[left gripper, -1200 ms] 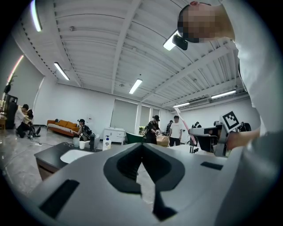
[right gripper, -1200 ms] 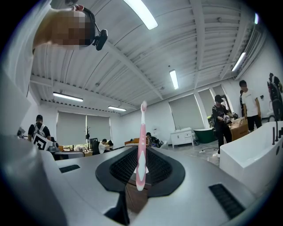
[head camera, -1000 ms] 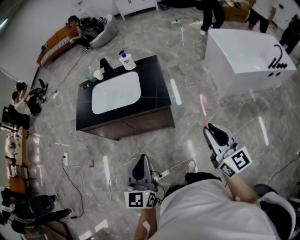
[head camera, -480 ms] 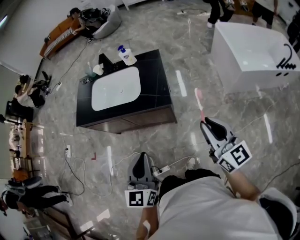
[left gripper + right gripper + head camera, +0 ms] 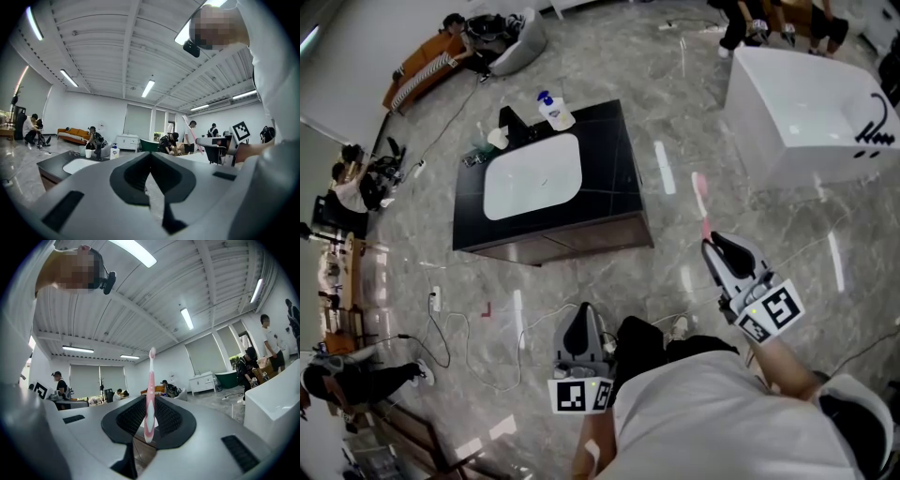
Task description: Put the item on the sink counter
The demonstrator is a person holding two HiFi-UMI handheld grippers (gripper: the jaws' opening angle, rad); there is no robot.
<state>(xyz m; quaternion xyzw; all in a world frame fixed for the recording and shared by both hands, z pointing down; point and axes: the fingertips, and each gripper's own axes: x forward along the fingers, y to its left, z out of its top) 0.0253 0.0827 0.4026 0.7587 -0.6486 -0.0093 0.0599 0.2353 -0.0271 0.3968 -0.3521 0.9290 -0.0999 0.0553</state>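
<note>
A pink toothbrush (image 5: pixel 701 200) sticks out forward from my right gripper (image 5: pixel 718 249), which is shut on its handle. In the right gripper view the toothbrush (image 5: pixel 150 394) stands upright between the closed jaws of that gripper (image 5: pixel 149 404). The black sink counter (image 5: pixel 617 159) with a white basin stands on the floor ahead and to the left, well apart from both grippers. My left gripper (image 5: pixel 583 317) hangs low near my body, shut and holding nothing. From the left gripper (image 5: pixel 150 164) the counter (image 5: pixel 56 161) shows at lower left.
On the counter's far edge stand a soap bottle (image 5: pixel 551 110), a white cup (image 5: pixel 495 139) and a black faucet (image 5: pixel 508 123). A white bathtub (image 5: pixel 806 141) is at upper right. Cables (image 5: pixel 450 347) trail over the marble floor. People and a sofa (image 5: pixel 420 70) are around the edges.
The counter has shifted slightly up in the head view. Both grippers keep nearly the same pose, and the toothbrush stays clamped in the right one.
</note>
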